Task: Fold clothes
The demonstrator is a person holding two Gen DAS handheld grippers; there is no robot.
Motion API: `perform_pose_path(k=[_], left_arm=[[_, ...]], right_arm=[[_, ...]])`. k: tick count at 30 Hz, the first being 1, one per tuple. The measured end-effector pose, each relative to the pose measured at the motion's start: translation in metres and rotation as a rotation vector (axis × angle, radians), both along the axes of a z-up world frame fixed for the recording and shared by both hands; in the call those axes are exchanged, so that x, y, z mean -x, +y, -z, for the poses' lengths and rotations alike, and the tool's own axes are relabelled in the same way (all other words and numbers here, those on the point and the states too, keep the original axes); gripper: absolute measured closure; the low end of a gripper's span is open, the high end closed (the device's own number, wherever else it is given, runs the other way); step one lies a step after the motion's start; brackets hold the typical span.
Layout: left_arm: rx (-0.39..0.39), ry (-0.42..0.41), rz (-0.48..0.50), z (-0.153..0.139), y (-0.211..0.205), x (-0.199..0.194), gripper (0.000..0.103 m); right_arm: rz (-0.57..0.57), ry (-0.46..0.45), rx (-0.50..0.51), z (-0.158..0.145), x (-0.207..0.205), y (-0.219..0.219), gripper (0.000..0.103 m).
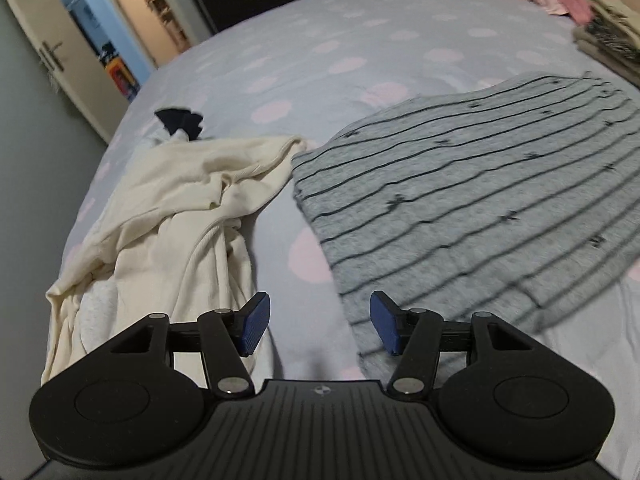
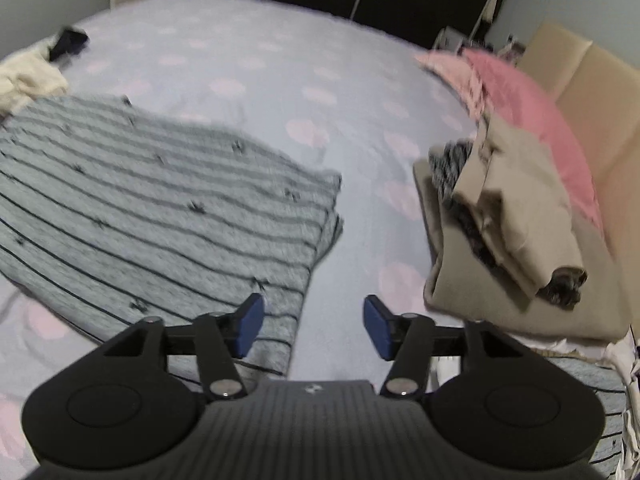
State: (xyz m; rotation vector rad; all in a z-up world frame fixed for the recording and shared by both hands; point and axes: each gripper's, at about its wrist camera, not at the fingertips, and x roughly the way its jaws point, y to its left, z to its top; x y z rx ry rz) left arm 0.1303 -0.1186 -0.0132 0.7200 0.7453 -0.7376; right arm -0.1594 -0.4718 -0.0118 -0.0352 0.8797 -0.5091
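A grey garment with thin dark stripes (image 1: 472, 200) lies folded flat on the bed; it also shows in the right wrist view (image 2: 152, 216). My left gripper (image 1: 320, 326) is open and empty, hovering just above the garment's near left edge. My right gripper (image 2: 314, 326) is open and empty, above the garment's near right corner. A crumpled cream garment (image 1: 168, 216) lies to the left of the striped one, seen also at the far left in the right wrist view (image 2: 28, 80).
The bed has a pale blue sheet with pink dots (image 1: 304, 68). A stack of folded beige and dark clothes (image 2: 504, 224) sits at the right, with pink clothes (image 2: 520, 100) behind it. A small dark item (image 1: 180, 120) lies beyond the cream garment. A door (image 1: 52, 56) stands at the left.
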Motion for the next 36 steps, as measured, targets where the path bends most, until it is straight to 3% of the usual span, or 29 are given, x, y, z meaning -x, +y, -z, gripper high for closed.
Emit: perform_pose_path(k=[7,9,13,22,32,36], left_arm=[[0.1,-0.059,-0.053,-0.023,0.013,0.033,0.049],[0.126,-0.06,-0.054,-0.029,0.014,0.038,0.05],[0.118,-0.085,0.001,-0.034,0.014,0.053,0.05],[-0.054,-0.165,0.244,-0.012,0.018,0.086,0.05],[-0.322,-0.296,0.448,0.062,0.025,0.124,0.049],[-0.366,-0.328,0.483,0.079,0.021,0.12,0.049]], right_arm=[[0.007,-0.14,-0.036,-0.032,0.023,0.015,0.026],[0.039,-0.191,-0.006,-0.04,0.03,0.022,0.018],[0.019,-0.202,0.033,-0.044,0.04,0.039,0.018],[-0.163,-0.024,0.201,-0.009,0.057,0.08,0.018],[-0.478,0.238,0.49,0.064,0.053,0.12,0.02],[-0.548,0.312,0.596,0.091,0.056,0.111,0.02]])
